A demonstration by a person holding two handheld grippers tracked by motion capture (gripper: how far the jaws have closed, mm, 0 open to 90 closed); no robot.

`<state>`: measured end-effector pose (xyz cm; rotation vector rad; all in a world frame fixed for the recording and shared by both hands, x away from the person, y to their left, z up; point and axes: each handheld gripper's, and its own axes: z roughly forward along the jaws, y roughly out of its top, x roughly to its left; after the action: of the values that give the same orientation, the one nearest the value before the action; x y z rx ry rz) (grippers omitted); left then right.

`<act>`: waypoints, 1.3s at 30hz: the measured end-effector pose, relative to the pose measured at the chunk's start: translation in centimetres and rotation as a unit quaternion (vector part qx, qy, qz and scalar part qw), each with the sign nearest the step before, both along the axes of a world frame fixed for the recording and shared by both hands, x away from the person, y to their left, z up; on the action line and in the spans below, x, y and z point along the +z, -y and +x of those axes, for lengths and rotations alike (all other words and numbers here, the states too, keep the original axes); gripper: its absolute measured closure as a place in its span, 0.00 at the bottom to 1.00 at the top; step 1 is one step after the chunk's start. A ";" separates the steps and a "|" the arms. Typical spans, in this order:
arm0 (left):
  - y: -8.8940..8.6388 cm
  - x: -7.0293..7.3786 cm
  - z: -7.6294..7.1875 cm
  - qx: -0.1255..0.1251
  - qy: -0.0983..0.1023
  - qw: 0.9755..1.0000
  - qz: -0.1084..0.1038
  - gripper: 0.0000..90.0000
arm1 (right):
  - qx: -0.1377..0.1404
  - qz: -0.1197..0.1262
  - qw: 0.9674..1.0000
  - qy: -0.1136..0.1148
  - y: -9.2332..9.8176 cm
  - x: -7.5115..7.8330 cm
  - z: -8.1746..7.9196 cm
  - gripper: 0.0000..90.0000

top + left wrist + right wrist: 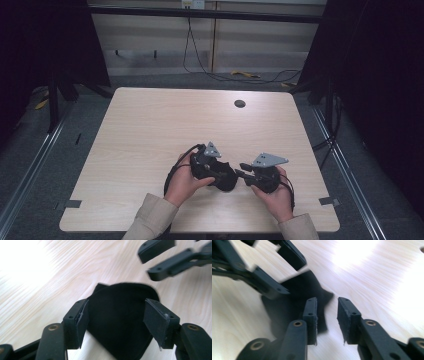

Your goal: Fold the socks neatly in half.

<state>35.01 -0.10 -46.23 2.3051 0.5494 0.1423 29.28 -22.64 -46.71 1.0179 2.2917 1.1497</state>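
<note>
Black cloth between left claw jaws

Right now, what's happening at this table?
A person at the wooden table holds a gripper in each hand, both low over a black cloth lying flat near the front edge. The left gripper has its jaws spread on either side of the cloth, pads not pressing it. The right gripper is open just past the cloth's edge, nothing between its pads. The cloth is not gripped.
</note>
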 end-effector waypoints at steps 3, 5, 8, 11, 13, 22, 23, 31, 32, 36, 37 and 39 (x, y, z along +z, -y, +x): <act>-0.5 -0.5 0.1 0.008 -0.005 1.000 0.007 0.41 | 0.013 -0.021 1.000 -0.007 -1.1 -0.6 0.1 0.71; -0.7 -1.0 0.1 0.012 -0.004 1.000 0.013 0.41 | 0.008 -0.066 0.998 -0.017 -1.4 -1.5 0.3 0.70; -0.7 -1.5 0.0 0.014 -0.005 1.000 0.018 0.41 | -0.002 -0.062 0.998 -0.028 -1.0 -2.1 0.8 0.67; -0.5 -1.7 -0.1 0.014 0.003 1.000 0.026 0.41 | -0.003 -0.068 0.997 -0.022 -1.0 -2.2 1.3 0.66; -0.5 -1.8 -0.1 0.013 0.006 0.999 0.029 0.41 | -0.002 -0.069 0.997 -0.019 -1.2 -2.5 1.8 0.66; -2.6 -1.7 0.5 0.051 0.010 0.998 0.026 0.39 | 0.005 -0.064 0.998 -0.010 -3.0 -2.8 4.1 0.60; -2.9 -1.7 0.6 0.052 0.009 0.998 0.025 0.38 | 0.007 -0.063 0.998 -0.009 -3.1 -2.8 4.2 0.59; -5.5 -1.5 0.7 0.070 -0.006 0.997 -0.009 0.31 | -0.008 -0.045 0.999 -0.019 -3.4 -3.1 5.0 0.48; -5.8 -1.5 0.7 0.075 -0.008 0.997 -0.013 0.31 | -0.009 -0.039 0.999 -0.021 -3.4 -3.2 5.1 0.47; -6.9 -1.7 0.9 0.086 -0.010 0.996 -0.021 0.26 | -0.014 -0.030 0.999 -0.019 -3.3 -3.2 5.2 0.37; -7.2 -1.6 0.9 0.088 -0.010 0.996 -0.021 0.26 | -0.014 -0.025 0.999 -0.019 -3.2 -3.0 5.2 0.35; -7.7 -1.5 1.0 0.091 -0.009 0.995 -0.027 0.25 | -0.010 -0.012 1.000 -0.013 -2.6 -2.6 4.9 0.33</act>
<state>35.98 7.56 -47.78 2.2038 0.7626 0.1926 34.22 -20.00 -49.35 1.0499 2.3048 1.1049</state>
